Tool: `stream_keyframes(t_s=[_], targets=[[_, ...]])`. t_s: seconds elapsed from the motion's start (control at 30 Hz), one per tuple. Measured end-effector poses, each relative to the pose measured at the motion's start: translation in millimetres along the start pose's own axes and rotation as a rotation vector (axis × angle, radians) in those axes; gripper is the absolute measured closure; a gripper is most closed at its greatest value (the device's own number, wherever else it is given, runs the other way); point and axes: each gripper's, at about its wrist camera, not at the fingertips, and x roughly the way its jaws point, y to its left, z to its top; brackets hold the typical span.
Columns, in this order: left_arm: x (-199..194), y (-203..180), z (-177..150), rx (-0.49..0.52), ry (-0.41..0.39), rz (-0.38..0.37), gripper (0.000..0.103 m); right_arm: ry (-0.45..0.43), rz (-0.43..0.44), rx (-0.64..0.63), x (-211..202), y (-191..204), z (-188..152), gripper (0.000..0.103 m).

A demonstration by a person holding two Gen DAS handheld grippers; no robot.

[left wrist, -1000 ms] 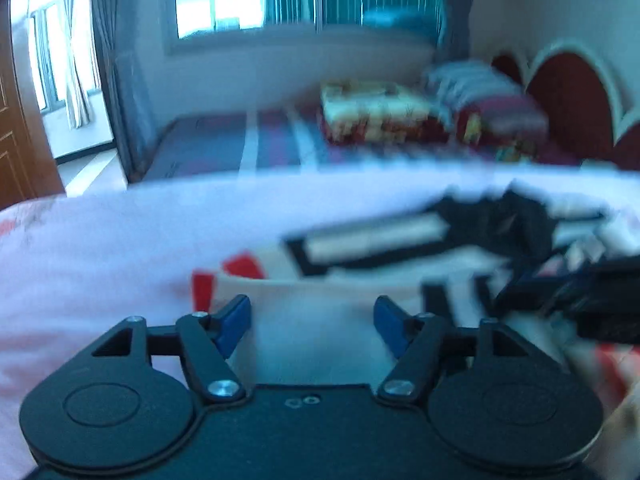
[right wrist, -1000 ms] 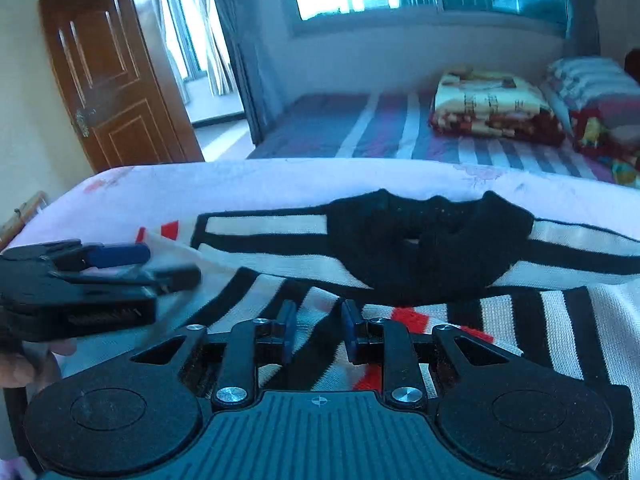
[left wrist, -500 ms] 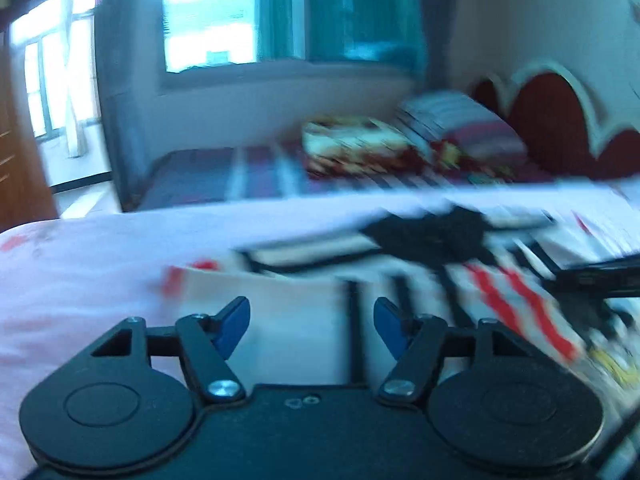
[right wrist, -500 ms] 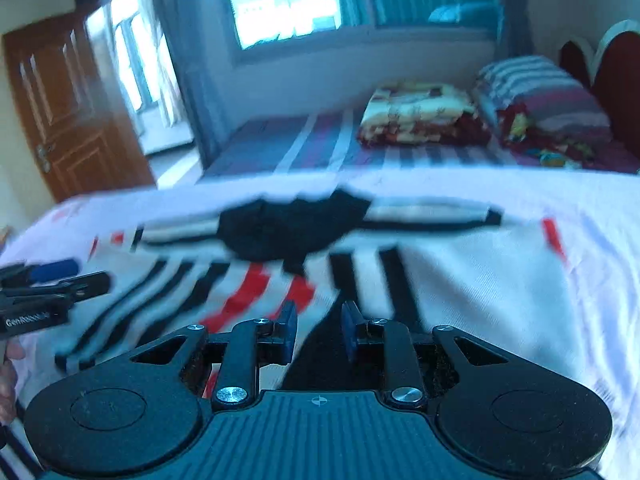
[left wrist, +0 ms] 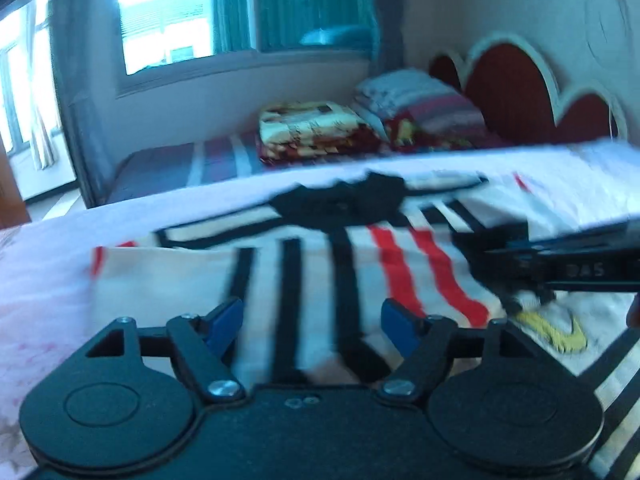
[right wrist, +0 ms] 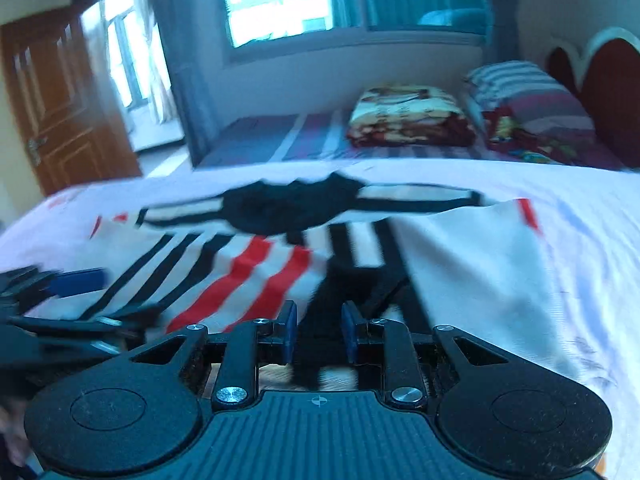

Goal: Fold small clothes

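Left wrist view: the left tool (left wrist: 312,320) has its blue pads wide apart, having just opened further, and it holds nothing; a fold of the cream knitted garment with black and red stripes (left wrist: 320,264) lies between and below the pads, untouched as far as can be seen. The garment lies spread on the bed with the pale pink sheet (left wrist: 44,264), black collar on the far side. The right tool (left wrist: 560,264) enters from the right.

Right wrist view: the right tool (right wrist: 318,332) is nearly closed, its narrow gap filled by dark striped cloth, apparently pinched. One side panel (right wrist: 472,264) already lies turned over, plain side up. Judged from this, the first fold is under way; the remaining folds are left.
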Motion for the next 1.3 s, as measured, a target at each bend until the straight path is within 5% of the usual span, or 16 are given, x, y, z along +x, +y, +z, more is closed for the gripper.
stream_keyframes(t_s=[0.1,0.23,0.47,0.53,0.7,1.13,1.3], targets=[[11.1,14.4,-16.1,-0.086,0.022,-0.028,0.012,0.032,-0.031,-0.036,6.5,-6.5,-7.0,0.079],[1.5,36.6,-27.1,-0.072,0.054,0.013,0.013,0.056,-0.127,0.013,1.7,-32.1,-8.1,0.079],[-10.7,50.9,-30.6,-0.099,0.060,0.026,0.019,-0.049,-0.051,0.126,-23.9,-35.2,0.3,0.079],[-6.3,48.3,-34.6,-0.087,0.065,0.033,0.018,0.098,-0.098,0.123,5.6,-34.8,-5.3,0.079],[-6.3,45.8,-34.5,-0.066,0.069,0.038,0.017,0.114,-0.109,0.110,16.4,-31.8,4.2,0.079],[-15.7,34.1,-33.3,-0.033,0.107,0.119,0.017,0.106,-0.110,0.064,-22.5,-22.6,-11.7,0.079],[-28.8,26.7,-31.8,0.009,0.116,0.163,0.019,0.027,-0.058,0.069,-72.4,-25.0,-21.7,0.079]])
